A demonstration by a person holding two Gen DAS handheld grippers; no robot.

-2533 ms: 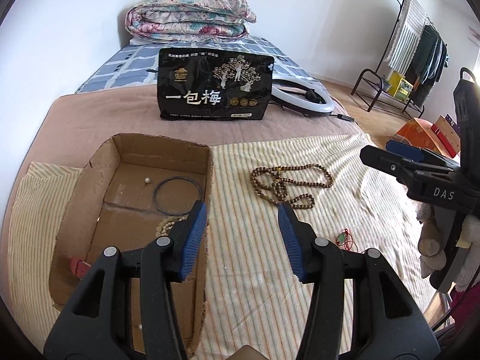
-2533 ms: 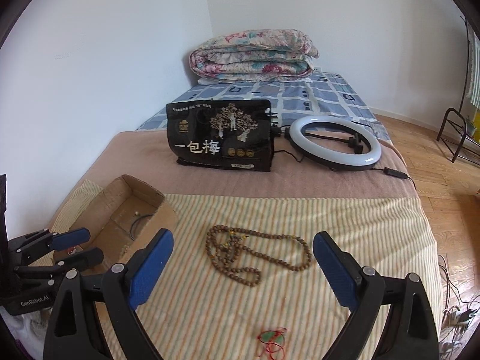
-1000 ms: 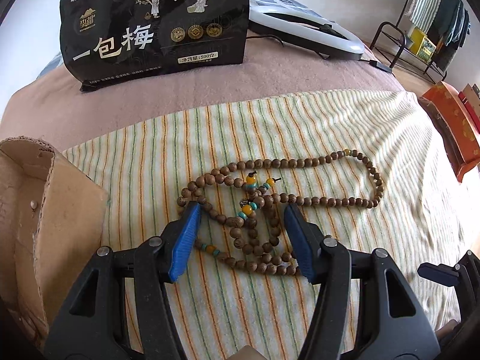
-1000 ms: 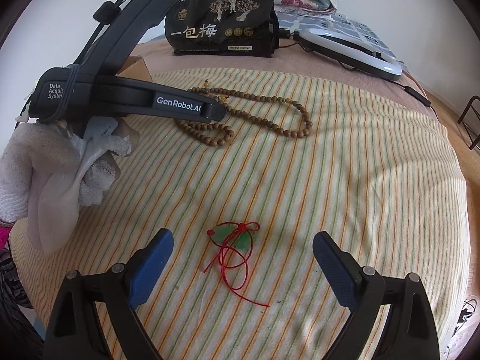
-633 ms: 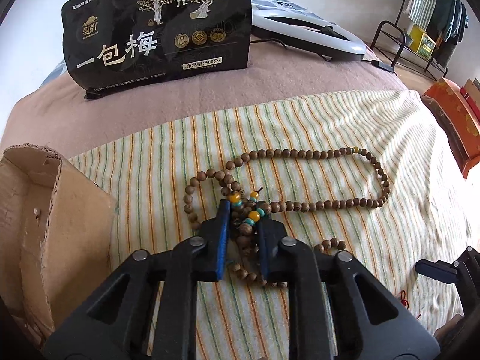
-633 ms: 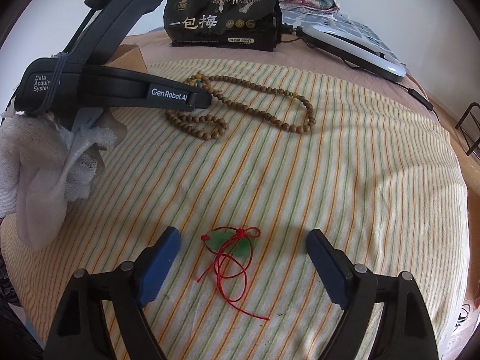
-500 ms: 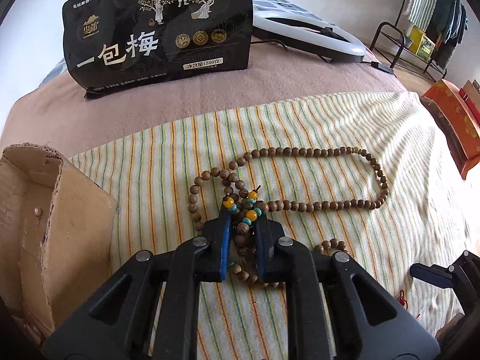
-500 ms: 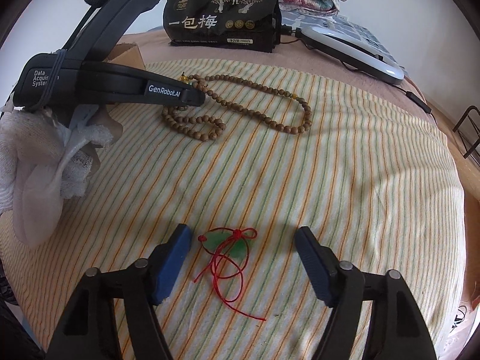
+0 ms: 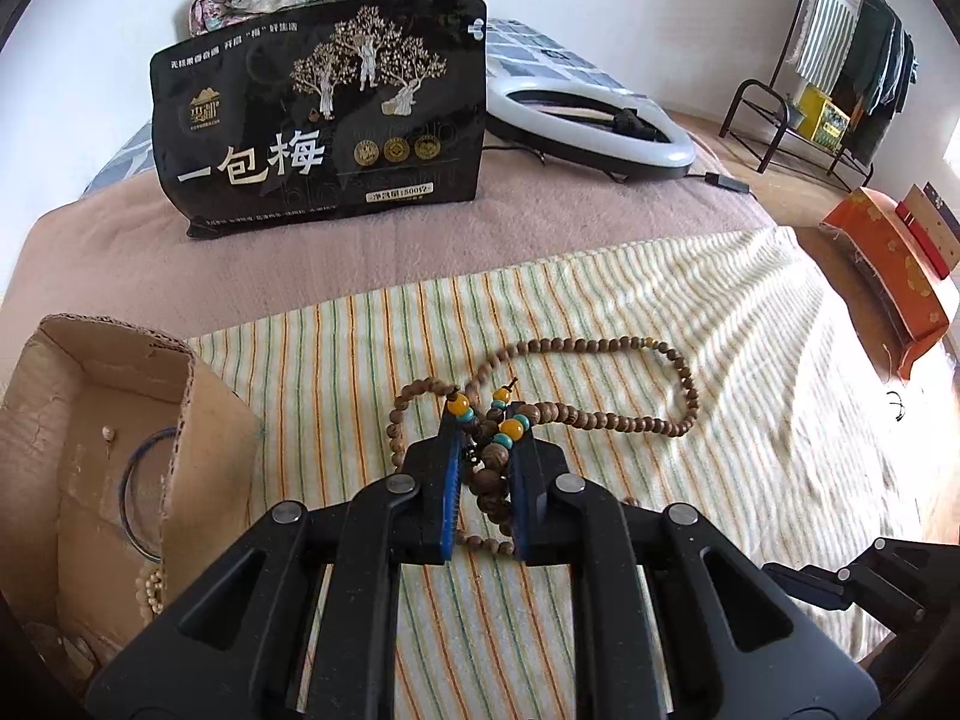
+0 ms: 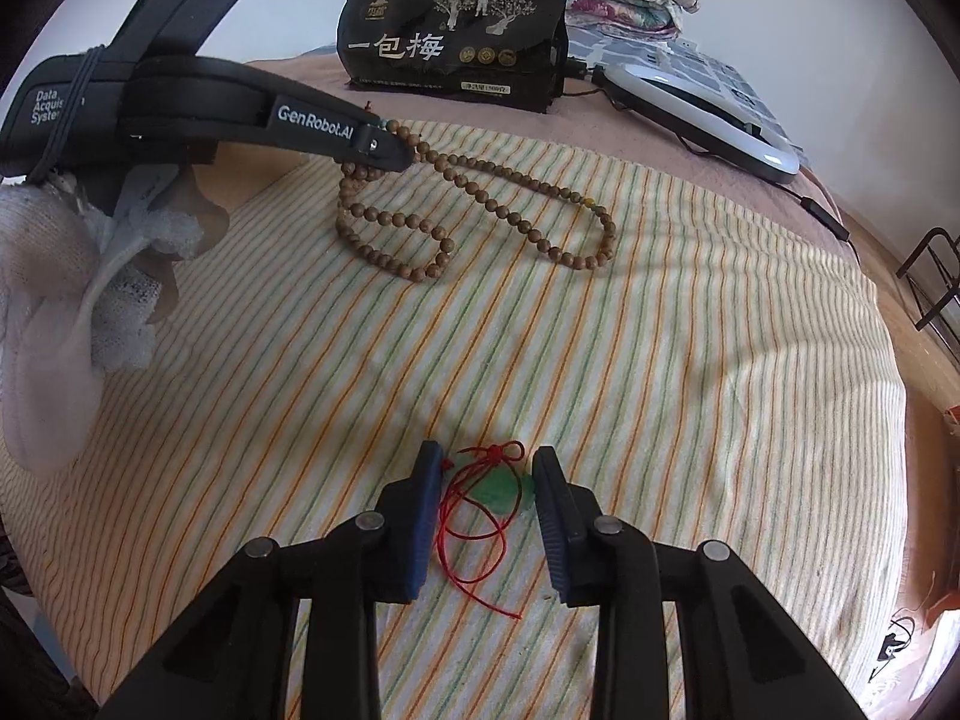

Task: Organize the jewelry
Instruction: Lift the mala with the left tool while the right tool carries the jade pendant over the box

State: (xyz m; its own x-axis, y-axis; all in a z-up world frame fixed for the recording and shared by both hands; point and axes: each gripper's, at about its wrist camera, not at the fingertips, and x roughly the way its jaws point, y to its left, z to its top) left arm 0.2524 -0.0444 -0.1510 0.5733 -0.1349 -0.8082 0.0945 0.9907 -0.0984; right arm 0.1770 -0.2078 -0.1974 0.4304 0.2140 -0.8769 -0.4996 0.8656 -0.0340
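Covering the bed (image 9: 108,252) (pink blanket beneath), striped cloth (image 10: 660,312) bears jewelry.

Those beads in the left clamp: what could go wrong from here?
The left gripper pinches only a bunch of the beads; the loops on the cloth may swing and miss the box. The right gripper may catch the pendant but trail its cord.

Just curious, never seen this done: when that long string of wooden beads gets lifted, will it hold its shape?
Probably not. The bead necklace lies in slack loops, so it should dangle limply from the left gripper. Its trailing loop will likely drag across the striped cloth.
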